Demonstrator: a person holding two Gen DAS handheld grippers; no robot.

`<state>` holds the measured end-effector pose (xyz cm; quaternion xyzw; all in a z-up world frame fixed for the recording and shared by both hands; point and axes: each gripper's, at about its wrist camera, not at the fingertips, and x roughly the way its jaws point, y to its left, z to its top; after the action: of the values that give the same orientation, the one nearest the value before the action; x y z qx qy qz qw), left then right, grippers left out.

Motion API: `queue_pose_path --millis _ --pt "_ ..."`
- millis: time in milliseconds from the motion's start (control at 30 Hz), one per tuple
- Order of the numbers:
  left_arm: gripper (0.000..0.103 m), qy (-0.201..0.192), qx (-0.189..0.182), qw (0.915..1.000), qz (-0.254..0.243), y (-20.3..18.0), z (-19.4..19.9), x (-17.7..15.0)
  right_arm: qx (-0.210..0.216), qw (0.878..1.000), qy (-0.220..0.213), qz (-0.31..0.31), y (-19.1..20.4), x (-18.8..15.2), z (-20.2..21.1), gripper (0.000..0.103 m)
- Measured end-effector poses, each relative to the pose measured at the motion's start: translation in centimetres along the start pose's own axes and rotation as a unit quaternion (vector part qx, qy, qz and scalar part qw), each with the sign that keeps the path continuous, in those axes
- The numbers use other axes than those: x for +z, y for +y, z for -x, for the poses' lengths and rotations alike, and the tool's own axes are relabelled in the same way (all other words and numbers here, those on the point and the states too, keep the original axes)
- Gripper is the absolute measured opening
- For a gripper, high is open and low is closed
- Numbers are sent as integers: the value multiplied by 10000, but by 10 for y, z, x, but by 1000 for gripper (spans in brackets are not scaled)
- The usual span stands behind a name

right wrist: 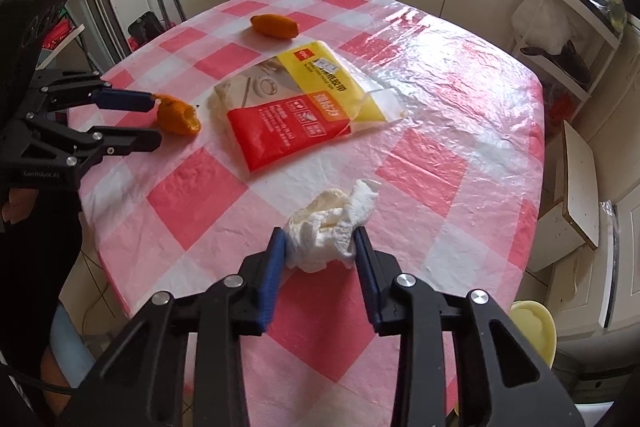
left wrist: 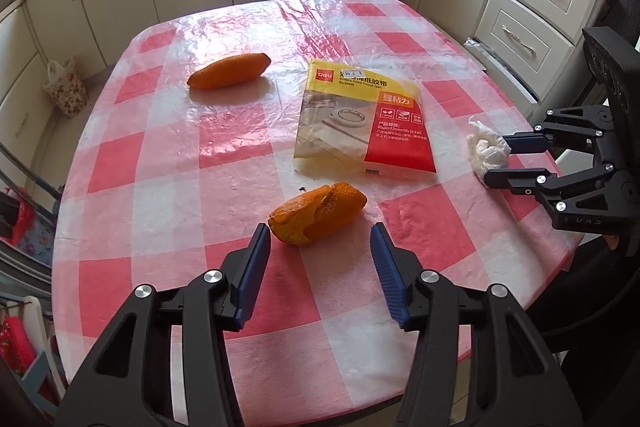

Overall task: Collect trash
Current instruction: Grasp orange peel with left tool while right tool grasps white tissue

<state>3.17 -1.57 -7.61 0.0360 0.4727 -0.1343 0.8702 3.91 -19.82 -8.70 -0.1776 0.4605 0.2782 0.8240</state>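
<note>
Now crumpled tissue (right wrist: 330, 227) sits between right claw (right wrist: 320, 239) fingers.

We see a counter (left wrist: 168, 163) under a pink-and-white checked plastic cloth. On it lie a whole orange peel piece (left wrist: 229, 71) at the far side, a torn orange peel (left wrist: 318, 213) nearer us, a yellow-and-red tape packet (left wrist: 362, 117) between them, and a crumpled white tissue (right wrist: 330, 229) near the edge.
</note>
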Motion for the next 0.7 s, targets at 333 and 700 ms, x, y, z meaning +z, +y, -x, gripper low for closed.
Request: queue_pose_path --millis 333,700 --pt "70 -166 420 9985 -311 -6 -2 9 6 9994 -214 -285 -7 5 3 60" --pt "30 209 182 9996 70 4 -13 6 56 9997 -211 -64 1 10 0 47"
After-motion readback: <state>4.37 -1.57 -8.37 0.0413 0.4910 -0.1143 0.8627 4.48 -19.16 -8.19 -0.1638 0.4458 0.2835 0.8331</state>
